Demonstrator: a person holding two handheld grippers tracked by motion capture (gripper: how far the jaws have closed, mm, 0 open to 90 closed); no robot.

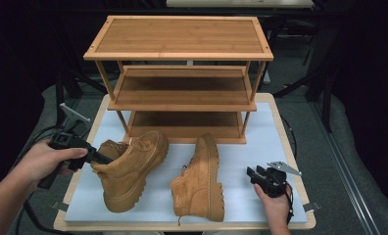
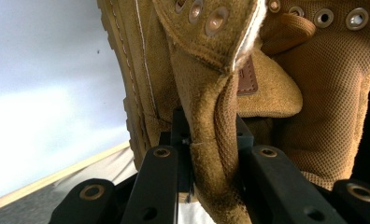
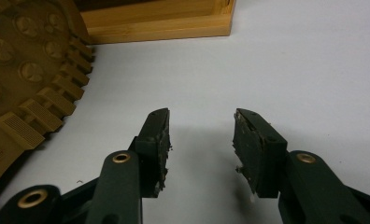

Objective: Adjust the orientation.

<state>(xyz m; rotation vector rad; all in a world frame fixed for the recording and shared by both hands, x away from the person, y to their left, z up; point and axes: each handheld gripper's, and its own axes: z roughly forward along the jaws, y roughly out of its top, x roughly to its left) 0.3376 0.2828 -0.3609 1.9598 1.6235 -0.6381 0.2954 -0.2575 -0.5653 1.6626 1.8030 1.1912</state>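
Observation:
Two tan suede lace-up boots lie on the white board [image 1: 263,147]. The left boot [image 1: 133,169] is tipped up, toe toward the rack. My left gripper [image 1: 95,157] is shut on the back edge of its collar. In the left gripper view the jaws pinch that suede collar flap between them, left gripper [image 2: 212,127], boot [image 2: 314,93]. The other boot [image 1: 202,181] lies on its side with its lugged sole facing right. My right gripper [image 1: 254,175] rests to the right of it, open and empty. In the right gripper view, right gripper [image 3: 201,135], that sole [image 3: 29,70] fills the left.
A three-tier bamboo shoe rack [image 1: 182,83] stands at the back of the board with bare shelves; its bottom rail [image 3: 160,23] lies ahead of the right gripper. Bare white board stretches to the right of the rack's foot. Dark floor and cables surround the table.

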